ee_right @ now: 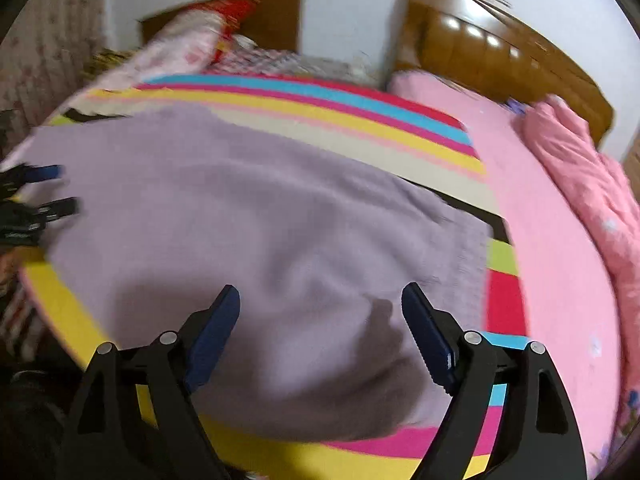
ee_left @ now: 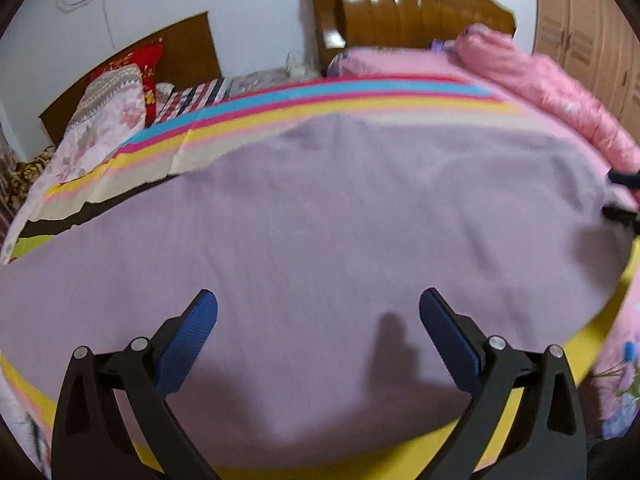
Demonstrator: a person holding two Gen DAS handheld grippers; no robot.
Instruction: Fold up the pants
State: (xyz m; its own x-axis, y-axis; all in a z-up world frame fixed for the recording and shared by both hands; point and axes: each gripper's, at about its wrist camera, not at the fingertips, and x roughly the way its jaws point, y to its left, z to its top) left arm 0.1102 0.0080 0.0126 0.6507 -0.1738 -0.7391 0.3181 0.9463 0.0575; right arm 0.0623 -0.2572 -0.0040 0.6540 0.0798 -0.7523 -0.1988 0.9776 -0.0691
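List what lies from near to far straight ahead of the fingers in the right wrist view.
right gripper, open → lilac pants spread flat → striped sheet → white wall.

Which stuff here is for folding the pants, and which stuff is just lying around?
For the job:
pants, lilac, spread flat
left hand-held gripper, open
right hand-held gripper, open
striped sheet underneath

Just lying about:
pink quilt
floral pillow
red cushion
headboard
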